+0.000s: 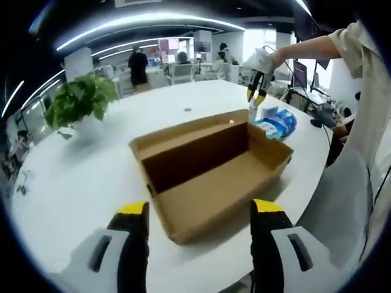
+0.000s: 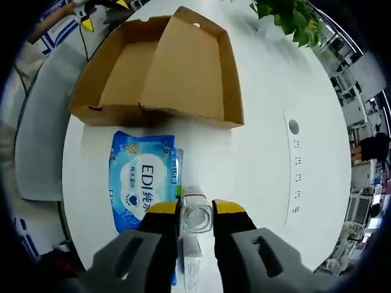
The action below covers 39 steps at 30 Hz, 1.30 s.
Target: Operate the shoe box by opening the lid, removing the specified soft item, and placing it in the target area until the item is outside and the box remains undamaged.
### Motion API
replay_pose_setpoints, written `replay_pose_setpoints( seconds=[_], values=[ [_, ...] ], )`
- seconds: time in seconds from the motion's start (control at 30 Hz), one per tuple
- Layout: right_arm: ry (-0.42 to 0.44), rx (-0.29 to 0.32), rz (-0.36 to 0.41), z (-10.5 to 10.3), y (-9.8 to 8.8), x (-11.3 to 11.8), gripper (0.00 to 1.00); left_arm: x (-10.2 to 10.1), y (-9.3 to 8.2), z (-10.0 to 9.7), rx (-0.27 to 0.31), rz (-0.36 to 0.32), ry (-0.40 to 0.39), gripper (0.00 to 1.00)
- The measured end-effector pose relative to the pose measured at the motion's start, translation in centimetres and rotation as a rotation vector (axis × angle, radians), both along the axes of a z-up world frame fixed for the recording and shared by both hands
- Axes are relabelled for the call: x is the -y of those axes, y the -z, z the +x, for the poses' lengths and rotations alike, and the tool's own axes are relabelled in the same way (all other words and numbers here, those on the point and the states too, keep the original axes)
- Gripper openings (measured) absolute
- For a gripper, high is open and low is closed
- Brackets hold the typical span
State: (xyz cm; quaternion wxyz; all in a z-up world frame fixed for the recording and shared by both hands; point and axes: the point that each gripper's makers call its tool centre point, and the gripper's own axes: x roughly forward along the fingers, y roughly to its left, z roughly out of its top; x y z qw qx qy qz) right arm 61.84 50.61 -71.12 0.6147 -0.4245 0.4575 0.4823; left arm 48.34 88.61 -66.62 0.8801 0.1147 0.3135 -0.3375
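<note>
The right tool (image 2: 196, 210) is clenched on a small clear bottle (image 2: 196, 215) with a white cap end, its yellow-tipped jaws pressing both sides. It hangs just above a blue wipes pack (image 2: 142, 178) that lies flat on the white desk (image 2: 269, 152), beside the outer wall of the box (image 2: 165, 67). In the left gripper view the same tool (image 1: 256, 96) stands at the far corner of the box (image 1: 211, 168), over the pack (image 1: 278, 123).

The left tool (image 1: 200, 210) is released, jaws wide apart and holding nothing, hovering short of the near end of the box without touching it. The box is open and looks empty, its lid folded back along the far side.

The soft item, presumably the pack, is already outside the box on the desk. The step in hand seems to be setting the bottle down. To do that well, lower it until its base meets bare desk next to the pack, not on the pack's soft top where it could tip, and keep it clear of the cardboard wall so the box is not nudged or creased. Part the jaws only once the bottle stands on its own, then lift straight away. The left tool could rest lightly against the box to steady it if needed.

A potted plant (image 1: 79, 101) stands well apart at the desk's far side.
</note>
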Motion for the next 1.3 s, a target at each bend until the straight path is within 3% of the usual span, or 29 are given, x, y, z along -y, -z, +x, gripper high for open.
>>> replay_pose_setpoints(
  seconds=[0.37,0.63,0.97,1.3],
  values=[
    [0.023,0.031,0.0,0.5,-0.4,0.1,0.24,-1.2,0.6,0.5,-0.008,0.019,-0.068,0.59],
    [0.096,0.073,0.064,1.1,-2.3,-0.7,0.3,-2.5,1.1,1.1,-0.018,0.031,-0.142,0.49],
    [0.275,0.102,0.171,2.2,-3.8,-3.4,0.34,-3.6,2.3,1.7,-0.049,0.056,-0.22,0.34],
    [0.507,0.084,0.263,3.5,-2.9,-6.0,0.33,-4.2,4.5,1.7,-0.106,0.06,-0.31,0.15]
  ],
)
